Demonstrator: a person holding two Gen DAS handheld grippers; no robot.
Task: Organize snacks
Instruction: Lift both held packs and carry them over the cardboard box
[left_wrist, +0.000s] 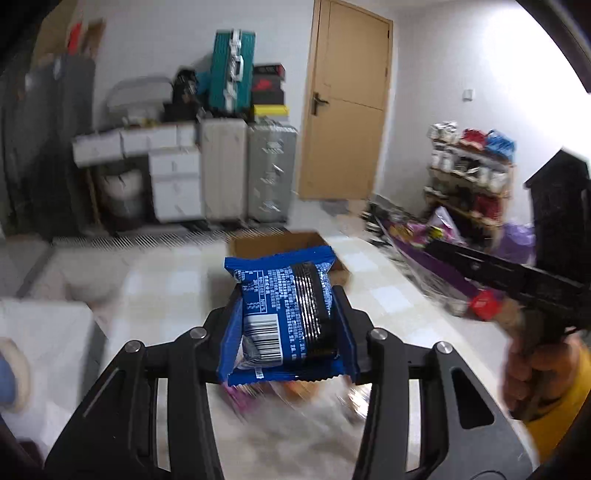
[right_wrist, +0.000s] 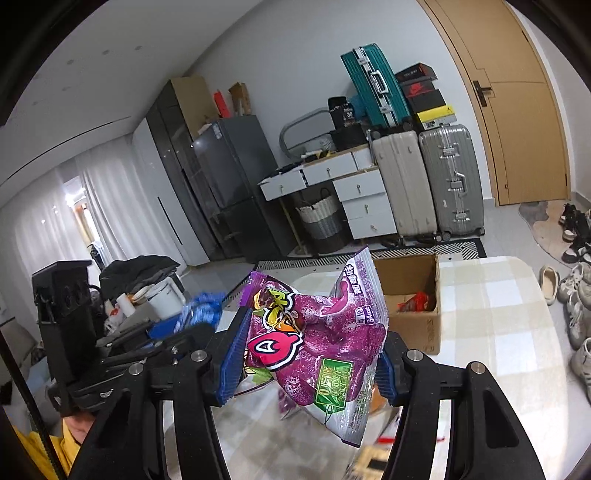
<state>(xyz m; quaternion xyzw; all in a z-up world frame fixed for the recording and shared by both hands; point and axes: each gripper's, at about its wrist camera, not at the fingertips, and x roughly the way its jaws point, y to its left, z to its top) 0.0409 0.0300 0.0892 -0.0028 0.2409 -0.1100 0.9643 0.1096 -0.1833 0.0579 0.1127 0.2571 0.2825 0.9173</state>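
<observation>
Right wrist alone shows right fingers (right_wrist: 308, 354) clamping purple packet (right_wrist: 317, 339); left fingers (left_wrist: 288, 325) clamp blue packet (left_wrist: 286, 314).

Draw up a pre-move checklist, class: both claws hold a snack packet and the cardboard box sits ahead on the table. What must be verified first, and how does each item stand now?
1. Left claw shut on the blue packet: ok.
2. Right claw shut on the purple packet: ok.
3. Cardboard box open at the top: ok.
4. Room left in the box, with a red packet already inside: ok.
5. Both packets lifted off the table: ok.
6. Blue packet's grip firm: cannot tell, the left view is blurred.
</observation>
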